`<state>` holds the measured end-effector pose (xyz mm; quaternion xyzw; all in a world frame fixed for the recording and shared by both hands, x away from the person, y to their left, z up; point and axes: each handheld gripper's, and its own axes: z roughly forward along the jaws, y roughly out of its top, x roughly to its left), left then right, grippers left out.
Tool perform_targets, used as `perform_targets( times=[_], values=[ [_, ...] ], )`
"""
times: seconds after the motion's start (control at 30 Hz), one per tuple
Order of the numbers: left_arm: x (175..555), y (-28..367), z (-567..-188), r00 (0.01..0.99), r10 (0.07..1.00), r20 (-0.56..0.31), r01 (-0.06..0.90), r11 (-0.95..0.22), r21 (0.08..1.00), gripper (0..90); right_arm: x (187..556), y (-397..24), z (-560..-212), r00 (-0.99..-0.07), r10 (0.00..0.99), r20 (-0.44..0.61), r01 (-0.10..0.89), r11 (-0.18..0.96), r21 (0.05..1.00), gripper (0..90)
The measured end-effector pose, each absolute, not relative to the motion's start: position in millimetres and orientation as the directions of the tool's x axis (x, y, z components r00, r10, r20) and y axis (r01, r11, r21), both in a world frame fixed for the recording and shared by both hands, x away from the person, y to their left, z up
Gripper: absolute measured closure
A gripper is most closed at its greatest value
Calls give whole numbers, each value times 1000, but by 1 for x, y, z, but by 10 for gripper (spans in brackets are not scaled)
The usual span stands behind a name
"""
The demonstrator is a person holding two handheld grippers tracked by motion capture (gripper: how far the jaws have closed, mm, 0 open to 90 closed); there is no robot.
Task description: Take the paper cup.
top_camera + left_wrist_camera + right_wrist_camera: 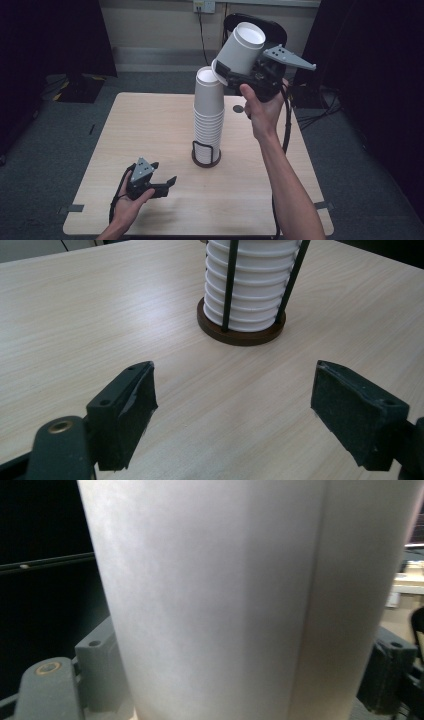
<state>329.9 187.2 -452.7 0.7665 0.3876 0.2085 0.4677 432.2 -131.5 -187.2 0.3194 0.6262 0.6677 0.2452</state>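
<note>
A person holds a tool in each hand over a pale wooden desk (165, 120). The right tool (235, 75) is up in the air, just above and to the right of a tall stack of white paper cups (208, 117). It is pinching one white paper cup (241, 47) by its sides, near the rim end. The cup is upside down and tipped over, so its flat bottom points up and away. In the right gripper view the cup's smooth white wall (240, 600) sits between the two black jaws. The left tool (162, 186) rests low near the front of the desk, well apart from the stack, and its jaws are spread wide with nothing in them. The stack stands in a round dark holder (206, 154) with thin black bars, near the middle of the desk. A paper cup like this is probably very light and thin, and it would likely squash if squeezed hard. Its wall looks smooth, so it might slip. A soft pinch on the sides near the stiffer rim looks like the best place to hold it. I see no words or labels on the cups, the holder or the desk.
</note>
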Motion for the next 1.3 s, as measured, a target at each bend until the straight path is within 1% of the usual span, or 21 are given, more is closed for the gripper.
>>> perform_targets(
  times=[0.17,0.23,0.53,0.6,0.63,0.87,0.97,1.1,1.23,1.3],
  values=[
    [330,186,-453,614,788,-40,396,-263,880,181,430,-146,-189,-651,749,123,85,-89,992,142],
    [330,186,-453,602,797,-40,400,-259,879,157,429,-149,-191,-639,760,118,102,-68,992,142],
    [330,189,-452,599,800,-41,396,-251,883,163,425,-166,-209,-610,779,144,153,-62,986,144],
    [330,188,-453,601,797,-50,401,-247,882,207,423,-168,-212,-604,783,148,164,-60,985,144],
    [330,188,-453,603,797,-47,399,-250,882,213,422,-169,-214,-604,783,149,169,-57,984,144],
    [329,182,-453,617,785,-49,386,-248,888,206,414,-175,-231,-598,786,154,208,-33,978,144],
    [328,181,-451,616,787,-29,371,-258,892,200,413,-179,-239,-594,787,168,229,-34,973,144],
    [329,180,-449,613,789,-41,377,-247,893,162,412,-184,-254,-587,785,199,269,-43,962,146],
    [330,178,-446,612,787,-69,387,-222,895,171,410,-185,-267,-589,779,214,296,-39,955,146],
    [330,177,-444,628,776,-57,370,-233,899,171,408,-186,-274,-592,773,227,316,-37,948,147]
  ],
)
